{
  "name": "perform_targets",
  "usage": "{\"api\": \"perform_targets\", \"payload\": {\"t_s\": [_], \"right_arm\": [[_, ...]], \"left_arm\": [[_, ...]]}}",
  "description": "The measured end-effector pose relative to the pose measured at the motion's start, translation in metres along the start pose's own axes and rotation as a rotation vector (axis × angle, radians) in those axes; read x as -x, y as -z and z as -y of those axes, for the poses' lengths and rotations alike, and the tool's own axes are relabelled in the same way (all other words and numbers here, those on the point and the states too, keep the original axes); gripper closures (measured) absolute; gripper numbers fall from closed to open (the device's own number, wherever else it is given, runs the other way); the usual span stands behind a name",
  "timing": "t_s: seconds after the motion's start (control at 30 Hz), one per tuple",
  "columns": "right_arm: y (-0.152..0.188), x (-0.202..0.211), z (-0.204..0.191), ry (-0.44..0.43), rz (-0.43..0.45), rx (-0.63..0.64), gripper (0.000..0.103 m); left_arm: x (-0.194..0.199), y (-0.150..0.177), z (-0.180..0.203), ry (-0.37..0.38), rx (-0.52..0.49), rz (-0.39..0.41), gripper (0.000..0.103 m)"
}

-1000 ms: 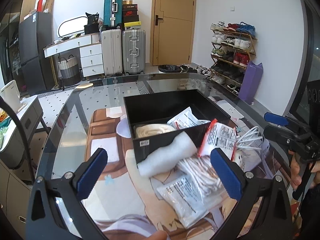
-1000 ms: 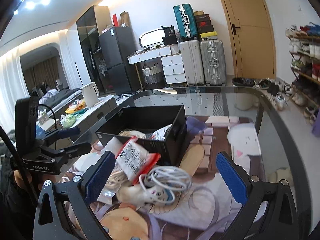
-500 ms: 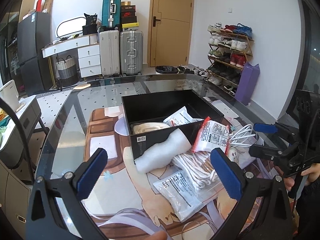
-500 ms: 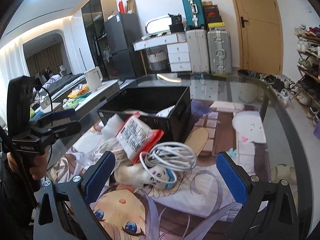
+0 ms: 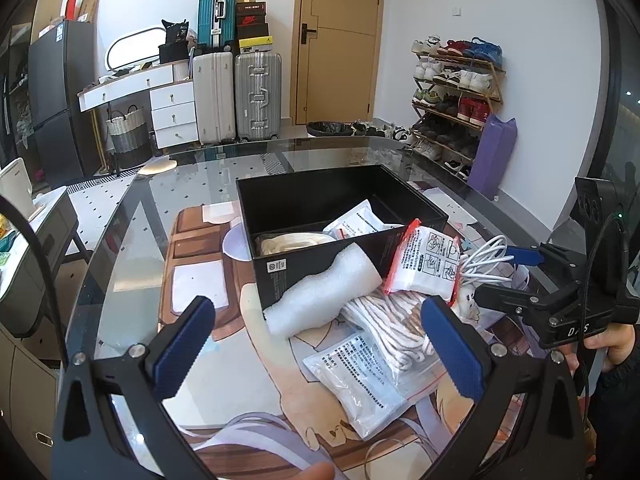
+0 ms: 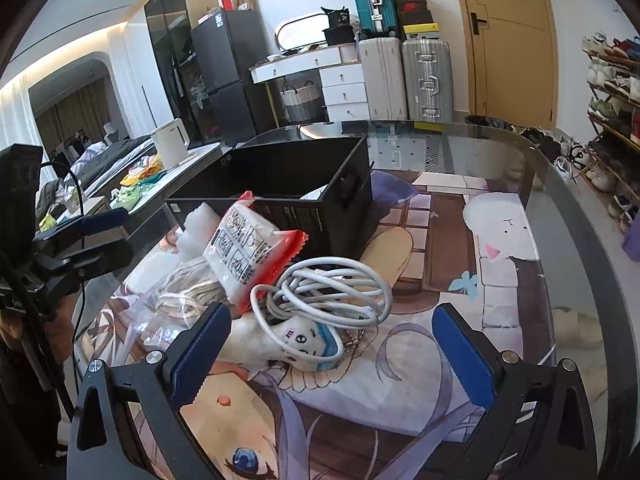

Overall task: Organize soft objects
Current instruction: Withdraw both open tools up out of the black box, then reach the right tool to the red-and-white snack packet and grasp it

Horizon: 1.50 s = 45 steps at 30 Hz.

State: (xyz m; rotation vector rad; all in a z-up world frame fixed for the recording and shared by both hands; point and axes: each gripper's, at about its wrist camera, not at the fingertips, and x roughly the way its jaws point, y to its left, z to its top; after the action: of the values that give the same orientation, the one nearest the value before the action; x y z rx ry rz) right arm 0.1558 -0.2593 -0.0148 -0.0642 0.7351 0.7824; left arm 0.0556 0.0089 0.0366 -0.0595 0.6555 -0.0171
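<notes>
My left gripper (image 5: 318, 350) has its blue pads spread wide, nothing between them, hovering over the near side of the pile in front of the black box (image 5: 340, 216). My right gripper (image 6: 330, 354) is also wide apart and empty, hovering just short of the plush toy (image 6: 296, 340).

Taking the black box as landmark:
- Inside it, near its front wall: a cream rolled cloth (image 5: 294, 240) and a white printed packet (image 5: 358, 222) beside it.
- Leaning against its front wall: a white foam sleeve (image 5: 320, 292), lower end on the mat.
- At its front right corner: a red-edged zip bag (image 5: 426, 262) with printed diagrams, propped upright on the pile.
- Just in front of that bag: a clear bag of white rope (image 5: 394, 320), and a flat clear packet (image 5: 360, 384) with printed text, closest to my left gripper.
- Right of the red-edged bag: a coiled white cable (image 6: 324, 290) lying on top of the plush toy, which has a blue patch and small letters on it.

Everything sits on an illustrated mat (image 6: 448, 240) over a glass table (image 5: 120, 232). From the left wrist view the right gripper shows at the right of the pile, a hand (image 5: 612, 340) on its handle.
</notes>
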Motion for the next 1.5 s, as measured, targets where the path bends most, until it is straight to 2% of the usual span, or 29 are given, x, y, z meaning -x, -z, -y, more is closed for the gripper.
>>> {"api": "perform_targets", "payload": {"t_s": [0.2,0.43,0.53,0.73,1.1,1.27,1.5], "right_arm": [[-0.003,-0.009,0.0,0.01,0.0,-0.007,0.001],[-0.003,-0.012,0.008,0.034,-0.004,-0.029,0.016],[-0.004,-0.013,0.016,0.044,-0.004,-0.063,0.016],[-0.008,-0.018,0.015,0.01,-0.006,-0.076,0.016],[-0.01,-0.024,0.02,0.052,-0.031,-0.091,0.017],[-0.009,-0.018,0.026,0.049,-0.023,-0.117,0.017],[-0.01,-0.008,0.021,0.054,0.009,-0.09,0.017]], "left_arm": [[-0.001,0.002,-0.004,-0.004,0.014,-0.006,0.0],[-0.003,0.001,-0.005,-0.005,0.016,-0.011,0.0],[-0.003,0.001,-0.005,-0.005,0.017,-0.01,0.0],[-0.006,0.003,-0.005,-0.005,0.013,-0.015,0.0],[-0.007,0.005,-0.005,-0.004,0.01,-0.023,0.0],[-0.009,0.007,0.0,0.022,-0.005,-0.045,0.0],[-0.017,0.013,0.015,0.065,-0.023,-0.095,0.0]]}}
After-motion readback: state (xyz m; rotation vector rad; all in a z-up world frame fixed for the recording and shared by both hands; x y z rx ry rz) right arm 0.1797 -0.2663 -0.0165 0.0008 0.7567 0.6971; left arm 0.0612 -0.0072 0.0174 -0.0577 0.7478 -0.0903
